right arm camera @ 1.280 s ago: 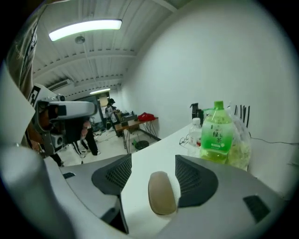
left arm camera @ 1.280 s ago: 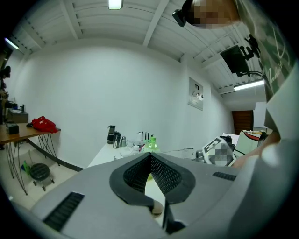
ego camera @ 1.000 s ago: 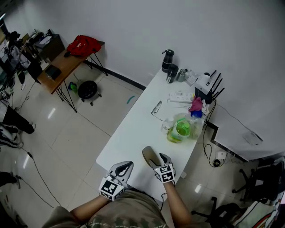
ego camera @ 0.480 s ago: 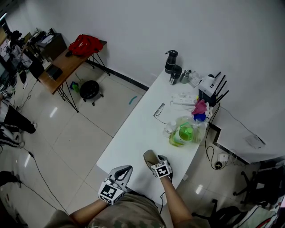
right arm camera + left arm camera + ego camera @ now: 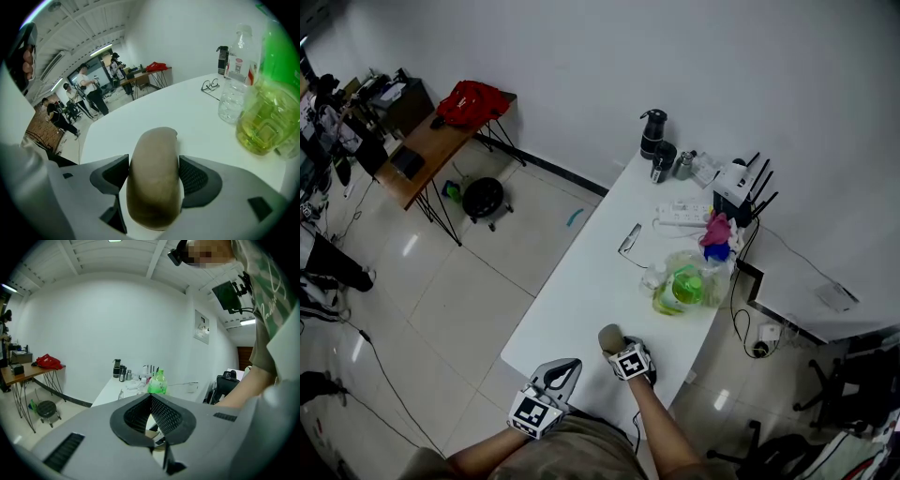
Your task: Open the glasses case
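A tan oval glasses case lies lengthwise between the jaws of my right gripper, closed. Its far end is low over the white table. Both dark pads sit against the case's sides. These jaws have just been opening a little, and the case stays between them. From the head view the case pokes out ahead of the right gripper near the table's front edge. My left gripper hangs off the table's near corner, shut and empty, its pads meeting at a point.
A green bottle and a clear bottle stand right of the case. A pair of glasses lies mid-table. Farther back are a power strip, a router and a dark flask. People stand far left.
My right gripper has come down toward the table with the case between its jaws and tipped more steeply. The left gripper has barely shifted.
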Demonstrator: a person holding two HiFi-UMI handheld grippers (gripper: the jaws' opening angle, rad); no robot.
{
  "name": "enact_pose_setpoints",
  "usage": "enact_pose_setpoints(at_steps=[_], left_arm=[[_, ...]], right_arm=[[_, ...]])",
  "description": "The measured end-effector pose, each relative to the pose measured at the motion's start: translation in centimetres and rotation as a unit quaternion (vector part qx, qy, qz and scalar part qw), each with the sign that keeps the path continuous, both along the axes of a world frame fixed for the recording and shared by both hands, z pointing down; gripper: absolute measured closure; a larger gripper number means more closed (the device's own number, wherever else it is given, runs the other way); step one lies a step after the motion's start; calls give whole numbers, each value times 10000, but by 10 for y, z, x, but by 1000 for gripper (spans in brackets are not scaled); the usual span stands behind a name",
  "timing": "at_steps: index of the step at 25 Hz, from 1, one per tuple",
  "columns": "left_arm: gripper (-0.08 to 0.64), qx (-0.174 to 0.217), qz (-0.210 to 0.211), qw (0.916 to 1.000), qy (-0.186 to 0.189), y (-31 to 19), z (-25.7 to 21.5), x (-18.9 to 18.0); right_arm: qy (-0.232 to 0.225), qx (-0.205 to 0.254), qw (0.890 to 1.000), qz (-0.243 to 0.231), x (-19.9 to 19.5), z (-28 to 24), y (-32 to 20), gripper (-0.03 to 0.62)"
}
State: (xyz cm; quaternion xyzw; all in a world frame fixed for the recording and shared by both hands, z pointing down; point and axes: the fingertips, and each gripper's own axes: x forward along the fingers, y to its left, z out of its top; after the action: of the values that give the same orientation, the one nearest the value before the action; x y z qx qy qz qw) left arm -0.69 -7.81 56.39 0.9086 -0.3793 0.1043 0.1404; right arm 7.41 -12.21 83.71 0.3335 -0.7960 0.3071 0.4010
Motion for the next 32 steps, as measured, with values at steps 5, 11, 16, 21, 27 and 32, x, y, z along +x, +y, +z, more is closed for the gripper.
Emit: enact_pose_setpoints(at_steps=[5, 11, 16, 21, 27, 32], left_arm=[[554, -98, 45, 9999, -1, -1, 6, 4], [554, -126, 84, 9999, -30, -3, 7, 4], [554, -54, 107, 9999, -76, -4, 11, 0], [554, -262, 130, 9996, -43, -2, 7, 3], [554, -261, 106, 9996, -21, 0, 5, 1], [554, -230, 34, 9997, -17, 2, 5, -5]], right_arm=[[325, -84, 9994, -114, 0, 15, 2, 263], [590, -129, 9980, -204, -2, 26, 5, 236], [561, -217, 9980, -209, -3, 29, 5, 236], [531, -318, 9979, -213, -2, 35, 3, 236], [607, -247, 9977, -162, -2, 29, 4, 233], [611, -201, 9978, -148, -4, 30, 4, 229]])
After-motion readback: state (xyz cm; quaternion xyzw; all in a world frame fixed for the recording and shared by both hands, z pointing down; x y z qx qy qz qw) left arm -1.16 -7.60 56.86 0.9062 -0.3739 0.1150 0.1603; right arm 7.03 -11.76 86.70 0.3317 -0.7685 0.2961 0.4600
